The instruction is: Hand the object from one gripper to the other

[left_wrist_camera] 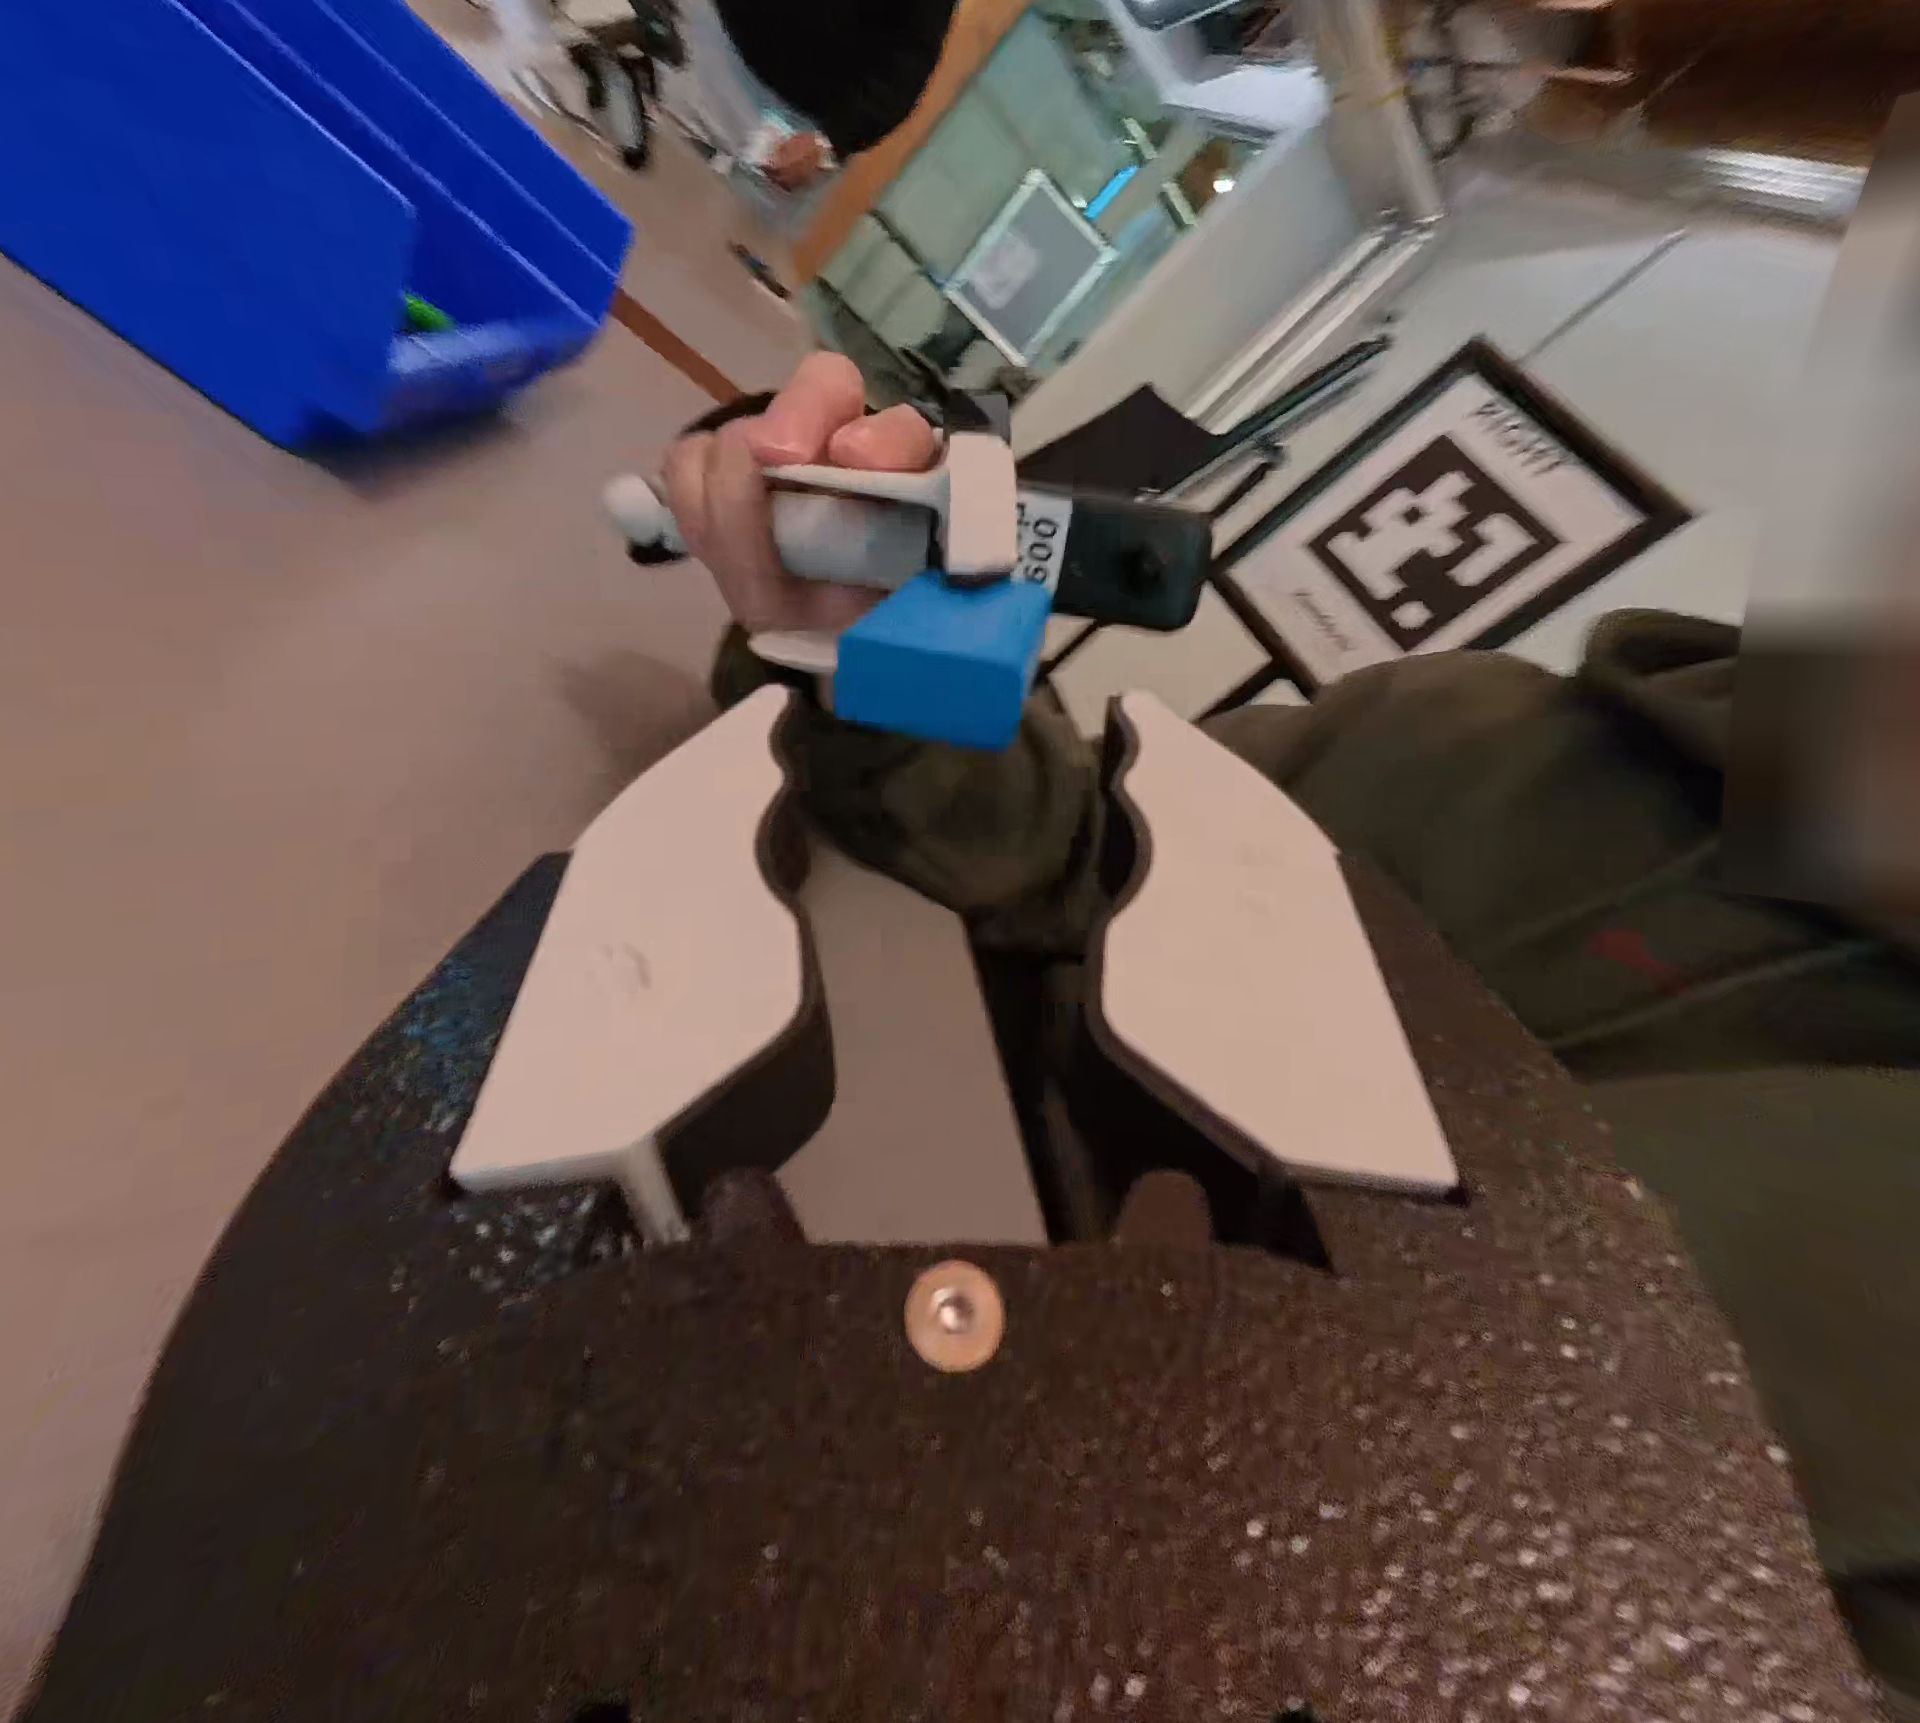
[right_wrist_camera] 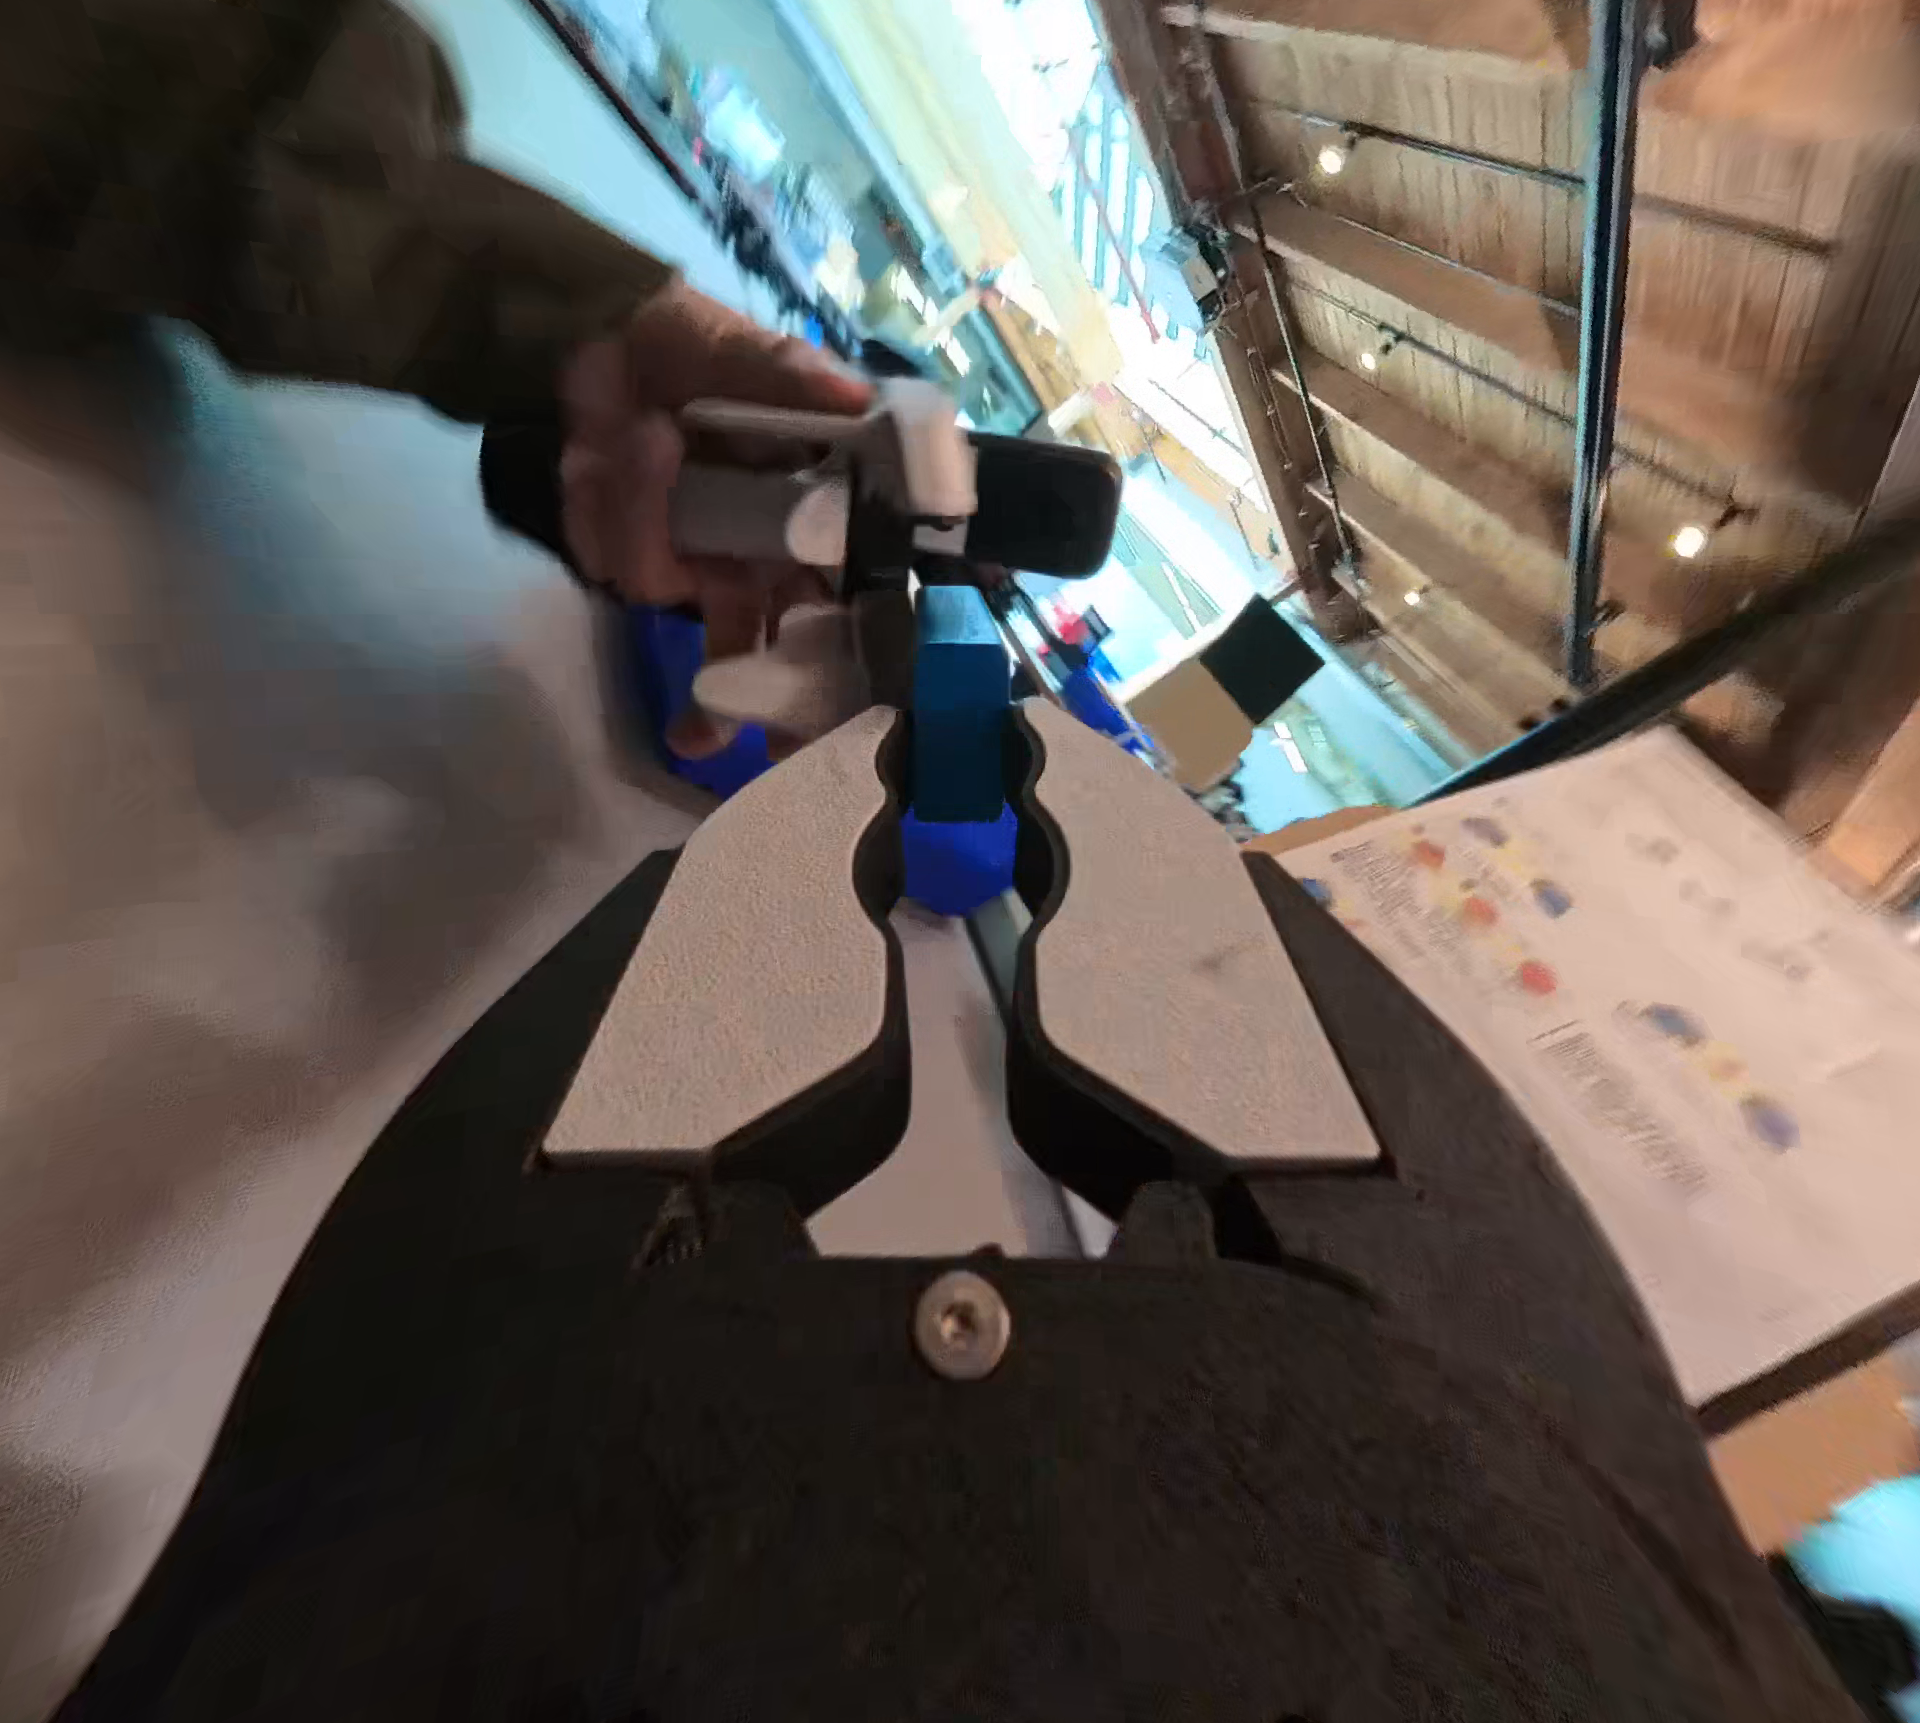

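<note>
Clamping a blue block [right_wrist_camera: 956, 743] between its two grey fingers, the right gripper [right_wrist_camera: 958, 764] holds it up in the air, so nothing carries it but the fingers themselves. In the right wrist view the block's long axis runs straight out along the fingers, away from the camera, with its far end past the fingertips and pointing toward the other tool. The left gripper [left_wrist_camera: 945, 717] has its fingers spread wide with nothing between them, their tips just short of the block [left_wrist_camera: 940, 674]. In the left wrist view the block shows a broad blue face, lying crosswise to the left fingers and slightly tilted. Behind it a hand [left_wrist_camera: 764, 520] grips the right tool's grey handle, with a black camera [left_wrist_camera: 1127, 567] mounted alongside. Farther out, a blue bin [left_wrist_camera: 239, 198] sits on the tan table [left_wrist_camera: 260, 686] toward its far left, and a printed sheet [right_wrist_camera: 1621, 998] lies at the right in the right wrist view.
</note>
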{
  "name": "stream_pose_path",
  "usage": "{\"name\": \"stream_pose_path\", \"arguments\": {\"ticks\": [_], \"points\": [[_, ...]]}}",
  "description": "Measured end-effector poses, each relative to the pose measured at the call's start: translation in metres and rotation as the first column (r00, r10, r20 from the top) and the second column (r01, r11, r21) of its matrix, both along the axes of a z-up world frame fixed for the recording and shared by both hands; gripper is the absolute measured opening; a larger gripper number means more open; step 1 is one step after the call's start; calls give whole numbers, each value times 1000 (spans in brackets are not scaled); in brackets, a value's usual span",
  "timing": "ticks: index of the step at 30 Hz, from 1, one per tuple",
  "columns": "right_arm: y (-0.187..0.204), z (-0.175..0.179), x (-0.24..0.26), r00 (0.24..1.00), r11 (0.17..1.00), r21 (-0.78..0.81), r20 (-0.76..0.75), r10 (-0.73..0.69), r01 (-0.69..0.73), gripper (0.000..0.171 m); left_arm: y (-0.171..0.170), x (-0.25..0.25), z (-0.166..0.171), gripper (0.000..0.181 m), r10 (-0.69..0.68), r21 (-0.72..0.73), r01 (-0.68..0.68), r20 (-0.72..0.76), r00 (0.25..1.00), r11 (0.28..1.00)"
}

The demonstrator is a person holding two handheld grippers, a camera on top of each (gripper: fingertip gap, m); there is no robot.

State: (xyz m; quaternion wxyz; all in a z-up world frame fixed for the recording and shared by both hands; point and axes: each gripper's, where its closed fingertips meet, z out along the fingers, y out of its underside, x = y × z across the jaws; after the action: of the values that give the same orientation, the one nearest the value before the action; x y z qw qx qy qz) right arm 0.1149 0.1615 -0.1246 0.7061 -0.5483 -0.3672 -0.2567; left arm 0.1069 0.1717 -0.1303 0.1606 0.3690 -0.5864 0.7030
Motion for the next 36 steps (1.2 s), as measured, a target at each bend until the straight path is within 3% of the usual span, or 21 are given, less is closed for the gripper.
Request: {"name": "stream_pose_path", "arguments": {"ticks": [2, 4, 11, 13, 16, 18, 21, 24, 27, 30, 32, 36], "points": [[4, -10, -6, 984, 998, -20, 169, -56, 61, 16, -2, -6, -6, 57, -49, 2, 49, -39, 998, 999], [7, -12, -11, 973, 998, -5, 220, -66, 69, 16, -4, -13, -17, 57, -85, 67, 88, -46, 995, 994], [8, -12, -31, 978, 1000, -3, 209, 11, -10, 16, -6, -22, -18, 51, -145, 66, 145, -3, 989, 987], [11, -14, -31, 979, 1000, -10, 205, 4, -2, 16, -6, -26, -15, 37, -171, 50, 169, 29, 985, 984], [12, -17, -27, 988, 999, -35, 152, 6, 0, 16, -5, -22, -16, 36, -132, 94, 123, 98, 986, 988], [13, -18, -27, 997, 998, -61, 64, 35, -31, 25, -3, -18, -17, 36, -106, 125, 90, 131, 986, 988], [13, -8, -22, 971, 991, -66, -218, 96, -112, 48, 4, -8, -27, 36, -37, 233, -12, 205, 978, 972], [16, -1, -5, 849, 982, -91, -520, 94, -165, 62, 15, 2, -26, 36, 36, 296, -151, 360, 932, 943], [17, 2, 5, 689, 965, -87, -717, 111, -246, 63, 17, 4, -15, 36, 56, 307, -240, 506, 861, 921], [18, 0, 1, 601, 941, -93, -789, 129, -325, 54, 15, 3, -3, 35, 65, 275, -276, 590, 805, 921], [18, 0, -5, 613, 935, -90, -776, 150, -342, 36, 14, 4, -3, 35, 63, 283, -284, 598, 799, 916], [22, -5, -3, 664, 952, -119, -740, 104, -281, 34, 15, 7, -6, 35, 77, 289, -298, 588, 805, 910]]}}
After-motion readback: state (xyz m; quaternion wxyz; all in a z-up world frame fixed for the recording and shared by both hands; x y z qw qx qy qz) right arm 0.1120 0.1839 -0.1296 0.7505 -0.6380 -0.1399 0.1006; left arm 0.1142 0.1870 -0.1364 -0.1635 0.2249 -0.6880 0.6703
